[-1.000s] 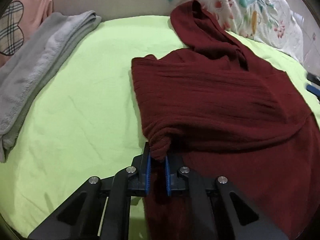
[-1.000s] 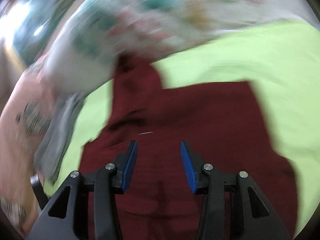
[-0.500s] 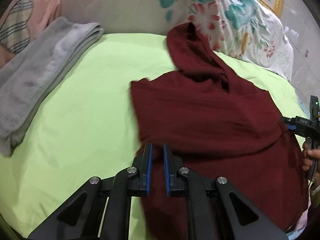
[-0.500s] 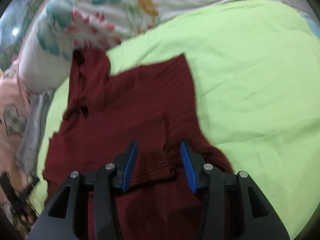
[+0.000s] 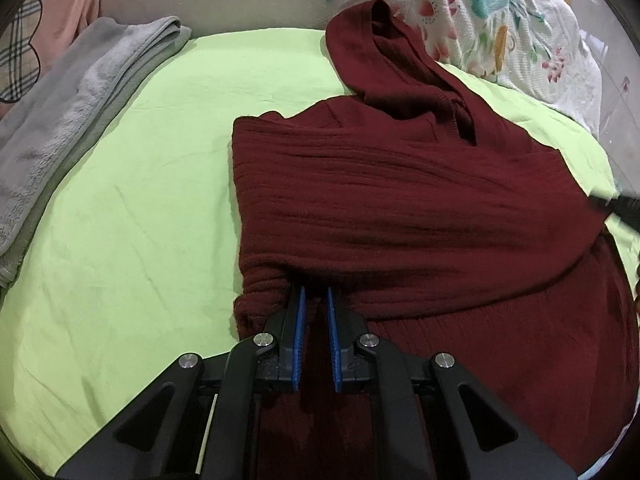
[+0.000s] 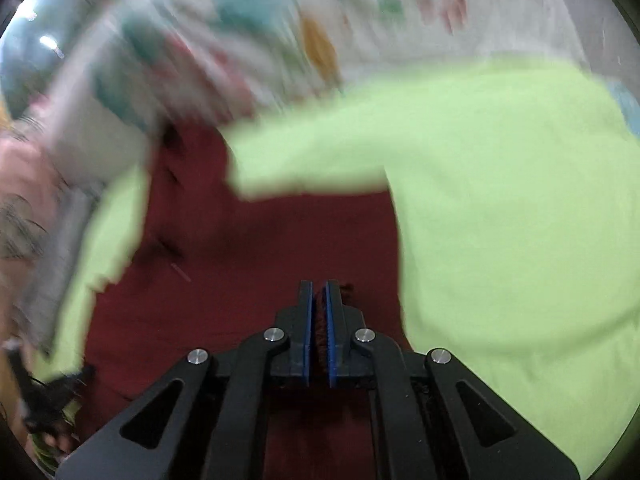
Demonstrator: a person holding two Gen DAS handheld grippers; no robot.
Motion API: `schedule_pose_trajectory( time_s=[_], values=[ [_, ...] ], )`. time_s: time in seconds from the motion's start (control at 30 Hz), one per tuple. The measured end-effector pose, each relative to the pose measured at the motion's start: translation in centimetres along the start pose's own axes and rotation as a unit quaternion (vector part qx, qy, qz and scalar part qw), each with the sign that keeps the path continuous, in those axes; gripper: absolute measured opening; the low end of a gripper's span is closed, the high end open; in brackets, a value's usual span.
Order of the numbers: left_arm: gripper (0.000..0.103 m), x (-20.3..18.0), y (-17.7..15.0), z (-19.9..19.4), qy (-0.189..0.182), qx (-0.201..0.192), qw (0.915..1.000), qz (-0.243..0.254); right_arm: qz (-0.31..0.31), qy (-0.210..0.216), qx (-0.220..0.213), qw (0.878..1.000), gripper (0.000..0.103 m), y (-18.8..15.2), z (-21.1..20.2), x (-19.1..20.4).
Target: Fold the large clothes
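While the right gripper point(image 6: 317, 292) was wide open half a second ago, its blue pads are now almost touching, and a thin strip of dark red cloth shows between them. So it has pinched the red sweater point(image 6: 256, 256). The right wrist picture is blurry all over, so this gripper looks to be moving fast.

The left gripper point(image 5: 314, 298) has a small gap between its pads. Its tips are tucked under a rolled edge of the red sweater point(image 5: 400, 208) at the lower middle of the frame. I cannot tell if it really has hold of the cloth. A second ago a bunch of cloth stuck up between those pads.

This could mean both sides are about ready for the next fold.

The sweater lies on the green bed sheet point(image 5: 132, 200), filling the middle and right of the left wrist picture. One layer is already folded across its body. Its long way runs from the bottom of the frame up to the top, and its far end points at the flower pillow point(image 5: 500, 20) in the upper right. A folded gray blanket point(image 5: 68, 128) sits well apart at the left.
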State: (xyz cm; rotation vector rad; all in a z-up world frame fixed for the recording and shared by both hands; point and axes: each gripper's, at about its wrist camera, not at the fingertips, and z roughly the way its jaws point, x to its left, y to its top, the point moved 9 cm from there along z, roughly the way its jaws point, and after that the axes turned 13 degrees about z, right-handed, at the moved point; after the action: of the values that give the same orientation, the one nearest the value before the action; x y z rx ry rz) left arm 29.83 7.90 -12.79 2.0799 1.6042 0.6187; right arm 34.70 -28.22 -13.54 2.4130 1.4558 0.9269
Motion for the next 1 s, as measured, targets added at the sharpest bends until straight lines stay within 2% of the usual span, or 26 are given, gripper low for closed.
schedule_pose_trajectory(
  time_s=[0.07,0.13,0.2,0.23,0.27,0.3,0.33,0.4,0.47,0.53,0.63,0.83,1.0],
  values=[
    [0.012,-0.2,-0.1,-0.1,0.003,0.002,1.0000,0.006,0.003,-0.017,-0.010,1.000,0.007,-0.7,-0.4,-0.7],
    [0.014,-0.3,-0.3,-0.2,0.002,0.003,1.0000,0.008,-0.004,-0.031,-0.055,0.998,0.007,-0.4,-2.7,-0.3],
    [0.016,-0.5,-0.5,-0.3,0.001,0.005,1.0000,0.008,-0.019,0.010,-0.077,0.997,0.009,-0.3,-4.6,1.9],
    [0.018,-0.7,-0.6,-0.3,0.002,0.005,0.9999,0.010,-0.027,0.036,-0.069,0.997,0.012,-0.5,-4.6,3.0],
    [0.020,-0.8,-0.8,-0.4,0.003,0.006,0.9999,0.011,-0.039,0.062,-0.046,0.996,0.023,-1.1,-4.1,4.2],
    [0.021,-0.8,-1.0,-0.5,0.001,0.008,0.9999,0.010,-0.050,0.064,-0.023,0.996,0.034,-1.7,-3.2,4.7],
    [0.023,-0.8,-1.2,-0.5,-0.003,0.009,0.9999,0.008,-0.058,0.047,-0.003,0.997,0.036,-2.3,-2.1,4.4],
    [0.028,-0.5,-1.9,-1.1,-0.009,0.010,0.9999,-0.002,-0.047,-0.005,0.025,0.999,0.034,-2.9,0.0,2.3],
    [0.031,0.1,-2.8,-2.0,-0.013,0.011,0.9998,-0.013,-0.005,0.022,0.017,1.000,0.033,-2.5,-1.1,0.9],
    [0.034,0.6,-3.9,-3.4,-0.022,0.010,0.9992,-0.033,0.010,0.025,-0.010,1.000,0.035,-2.2,-3.5,-0.2],
    [0.049,0.9,-5.5,-5.8,-0.044,-0.007,0.9973,-0.059,0.013,0.059,-0.028,0.998,0.039,-2.5,-6.6,-1.0],
    [0.053,0.5,-8.1,-7.5,-0.057,-0.003,0.9961,-0.067,0.020,0.064,-0.012,0.998,0.039,-4.6,-8.4,-3.2],
    [0.053,0.7,-7.0,-7.5,-0.059,-0.001,0.9958,-0.070,0.015,0.079,-0.004,0.997,0.039,-4.3,-7.9,-1.8]
  ],
)
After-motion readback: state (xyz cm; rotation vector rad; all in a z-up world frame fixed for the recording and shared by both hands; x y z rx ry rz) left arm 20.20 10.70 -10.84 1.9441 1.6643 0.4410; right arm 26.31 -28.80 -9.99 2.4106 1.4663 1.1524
